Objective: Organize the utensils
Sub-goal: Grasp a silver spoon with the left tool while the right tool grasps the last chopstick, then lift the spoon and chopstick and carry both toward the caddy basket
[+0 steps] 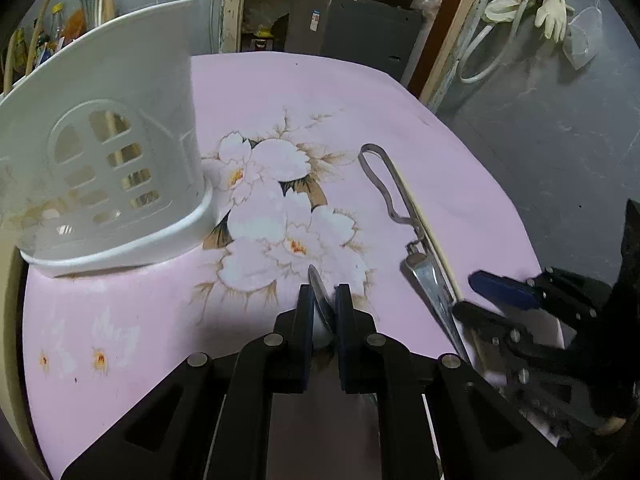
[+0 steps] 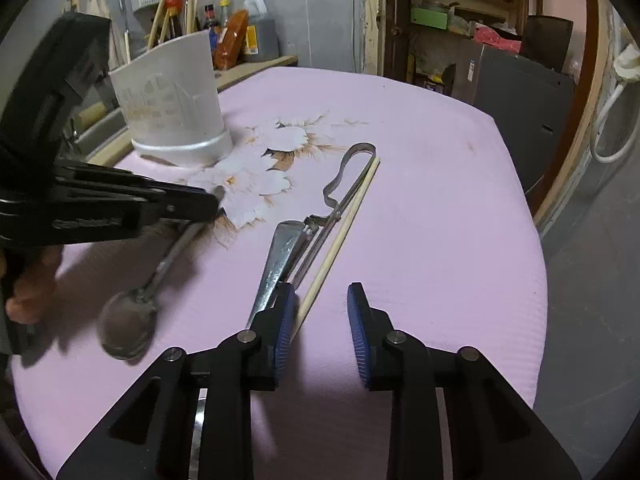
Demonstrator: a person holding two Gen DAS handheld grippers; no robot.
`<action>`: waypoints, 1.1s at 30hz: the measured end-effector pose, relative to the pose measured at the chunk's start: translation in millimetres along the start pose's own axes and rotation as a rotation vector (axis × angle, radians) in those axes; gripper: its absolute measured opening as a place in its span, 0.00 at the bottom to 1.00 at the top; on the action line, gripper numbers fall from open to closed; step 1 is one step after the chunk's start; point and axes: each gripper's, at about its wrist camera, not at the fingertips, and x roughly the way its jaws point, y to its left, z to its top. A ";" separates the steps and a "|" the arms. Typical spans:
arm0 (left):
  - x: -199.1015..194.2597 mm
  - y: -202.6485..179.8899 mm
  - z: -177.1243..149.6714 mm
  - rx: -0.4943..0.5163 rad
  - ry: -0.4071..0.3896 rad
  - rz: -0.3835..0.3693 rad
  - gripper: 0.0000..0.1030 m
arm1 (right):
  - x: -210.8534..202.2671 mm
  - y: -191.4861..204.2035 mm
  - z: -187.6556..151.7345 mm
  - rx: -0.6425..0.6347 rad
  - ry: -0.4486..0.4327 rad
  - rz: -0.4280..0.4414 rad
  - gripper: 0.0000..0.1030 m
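**Spoon gripped on a pink kitchen table**

Pink floral cloth [image 1: 132,360] covers the table, with cluttered shelves and a grey wall behind it. At the table's far left stands a white slotted utensil holder [image 1: 104,168], upright on its base. The left gripper [image 1: 325,300] has its blue pads pressed together on the handle of a metal spoon [image 2: 132,320], whose bowl hangs low over the cloth near the front edge. The right gripper [image 2: 322,300] has its fingers apart; its left pad [image 2: 285,320] sits against the near ends of a metal peeler [image 2: 340,196], a flat steel utensil [image 2: 276,256] and a pale chopstick [image 2: 344,232], which lie side by side, touching, on the cloth to the right of the flower print.
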 end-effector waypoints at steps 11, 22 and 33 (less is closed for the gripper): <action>-20.3 3.4 -21.9 -0.012 0.073 -0.058 0.15 | -8.8 -13.8 -4.4 -0.021 0.017 -0.042 0.07; -17.0 -16.0 -18.8 0.026 0.105 0.004 0.28 | 12.1 -26.7 23.4 0.026 0.050 0.001 0.07; -9.3 -4.7 -7.2 -0.025 0.165 -0.048 0.10 | 47.3 -33.5 58.4 0.035 0.141 0.055 0.07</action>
